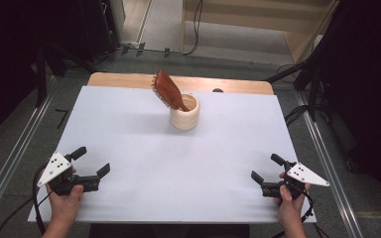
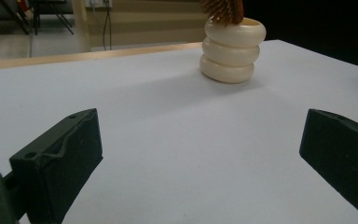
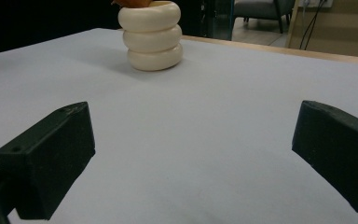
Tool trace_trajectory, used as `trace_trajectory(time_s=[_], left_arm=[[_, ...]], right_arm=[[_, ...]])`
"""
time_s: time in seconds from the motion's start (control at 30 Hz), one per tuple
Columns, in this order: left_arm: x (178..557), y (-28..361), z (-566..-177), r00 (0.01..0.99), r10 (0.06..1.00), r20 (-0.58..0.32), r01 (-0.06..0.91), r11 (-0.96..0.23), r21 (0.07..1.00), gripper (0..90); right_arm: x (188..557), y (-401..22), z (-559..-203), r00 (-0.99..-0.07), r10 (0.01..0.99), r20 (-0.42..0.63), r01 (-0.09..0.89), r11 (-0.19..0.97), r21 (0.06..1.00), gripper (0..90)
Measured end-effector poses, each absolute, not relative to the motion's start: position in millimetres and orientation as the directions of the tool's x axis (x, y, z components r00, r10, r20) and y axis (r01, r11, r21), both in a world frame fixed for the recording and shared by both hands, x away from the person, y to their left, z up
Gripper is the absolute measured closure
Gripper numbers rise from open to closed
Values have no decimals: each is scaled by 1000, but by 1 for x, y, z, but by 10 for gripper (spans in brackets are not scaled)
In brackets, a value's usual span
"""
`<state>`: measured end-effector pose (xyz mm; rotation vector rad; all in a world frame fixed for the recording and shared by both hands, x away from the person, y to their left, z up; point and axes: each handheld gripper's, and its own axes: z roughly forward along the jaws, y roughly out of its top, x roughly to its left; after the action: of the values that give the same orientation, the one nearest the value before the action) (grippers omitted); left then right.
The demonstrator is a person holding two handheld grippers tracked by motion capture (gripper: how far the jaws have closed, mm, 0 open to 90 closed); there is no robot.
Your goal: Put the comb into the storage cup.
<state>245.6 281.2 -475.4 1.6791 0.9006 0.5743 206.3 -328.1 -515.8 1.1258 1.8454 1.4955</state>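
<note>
Your left hand-held gripper (image 1: 92, 161) and right hand-held gripper (image 1: 266, 168) rest wide open at the near corners of the surface (image 1: 129, 144). The brush (image 1: 168, 90) leans in the cup (image 1: 185, 118), far centre.

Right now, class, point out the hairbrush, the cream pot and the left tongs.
hairbrush (image 1: 166, 89), high view, on its wooden back.
cream pot (image 2: 233, 49), left gripper view, on its middle ring.
left tongs (image 1: 93, 161), high view, midway between the tips of its open jaws.
</note>
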Motion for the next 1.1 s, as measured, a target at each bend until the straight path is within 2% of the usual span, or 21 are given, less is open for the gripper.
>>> trace_trajectory(time_s=[0.7,1.1], left_arm=[[228,309,-484,554,830,-58,302,-136,944,0],[229,313,-489,554,827,-96,305,-95,948,0]], right_arm=[[206,-329,-516,-531,841,107,278,54,959,0],[207,-328,-516,-536,838,101,276,61,959,0]])
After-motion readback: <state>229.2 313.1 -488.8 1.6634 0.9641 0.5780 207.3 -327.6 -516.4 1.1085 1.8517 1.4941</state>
